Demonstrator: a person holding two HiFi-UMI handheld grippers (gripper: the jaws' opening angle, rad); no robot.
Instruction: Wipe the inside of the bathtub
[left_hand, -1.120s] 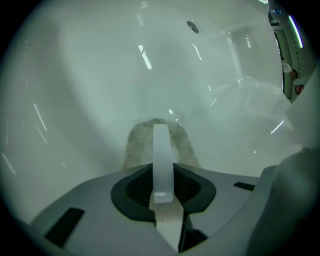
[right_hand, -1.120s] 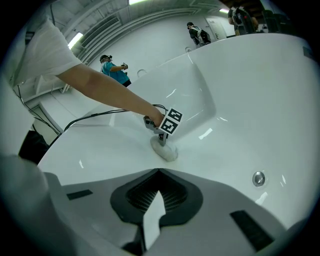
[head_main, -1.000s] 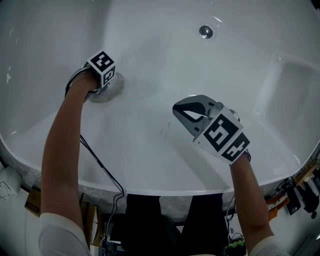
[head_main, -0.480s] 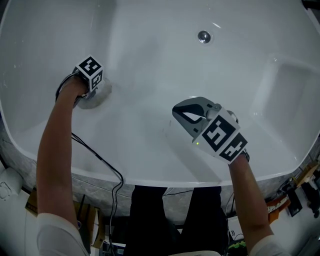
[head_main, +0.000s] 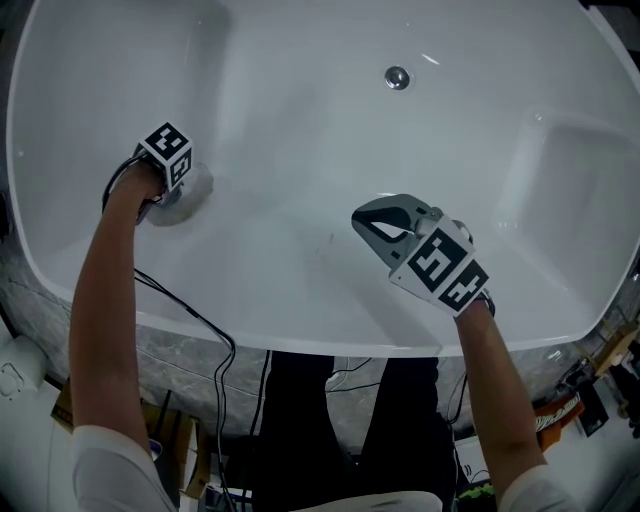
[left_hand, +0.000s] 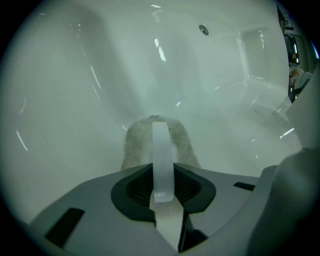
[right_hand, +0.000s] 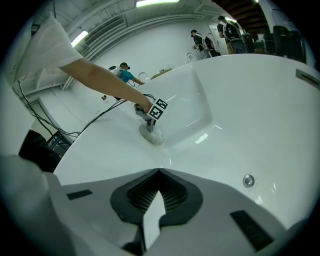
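Note:
The white bathtub (head_main: 300, 120) fills the head view. My left gripper (head_main: 172, 183) presses a pale grey cloth (head_main: 188, 203) against the tub's left inner wall, below its marker cube. In the left gripper view the cloth (left_hand: 134, 145) loops round the closed jaws of my left gripper (left_hand: 159, 125), flat on the tub surface. My right gripper (head_main: 374, 226) hovers over the middle of the tub near the front wall, shut with nothing in it. The right gripper view looks past my right gripper (right_hand: 159, 172) to the left gripper (right_hand: 152, 116) and cloth (right_hand: 151, 135).
A round metal fitting (head_main: 397, 76) sits on the far tub wall. At the right a recessed step (head_main: 560, 170) is moulded in. A black cable (head_main: 200, 320) hangs from my left arm over the front rim (head_main: 300, 340). People (right_hand: 125, 72) stand far behind the tub.
My left gripper has slid the cloth to the left and up along the tub wall. The right gripper has stayed almost in place.

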